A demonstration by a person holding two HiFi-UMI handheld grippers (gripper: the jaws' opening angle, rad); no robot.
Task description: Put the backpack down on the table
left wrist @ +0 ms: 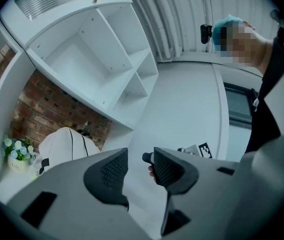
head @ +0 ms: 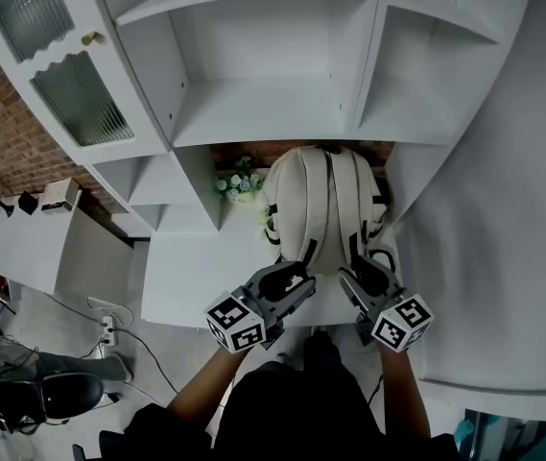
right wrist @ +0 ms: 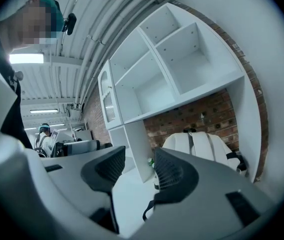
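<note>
Since the cream fabric backpack (head: pixel 325 205) already stands on the white counter (head: pixel 186 277) at 12 o'clock, set-down looks done. Left gripper (head: pixel 296 277), right gripper (head: pixel 361 275): fingers apart, nothing between. Next: back off clear of black straps (head: pixel 308 253).

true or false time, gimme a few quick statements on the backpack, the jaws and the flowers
1. The backpack stands upright on the white table. True.
2. The left gripper is shut on a backpack strap. False: its jaws stand apart with nothing between them.
3. The right gripper has its jaws apart and holds nothing. True.
4. In the head view the flowers sit at the backpack's right. False: they sit at its left.
</note>
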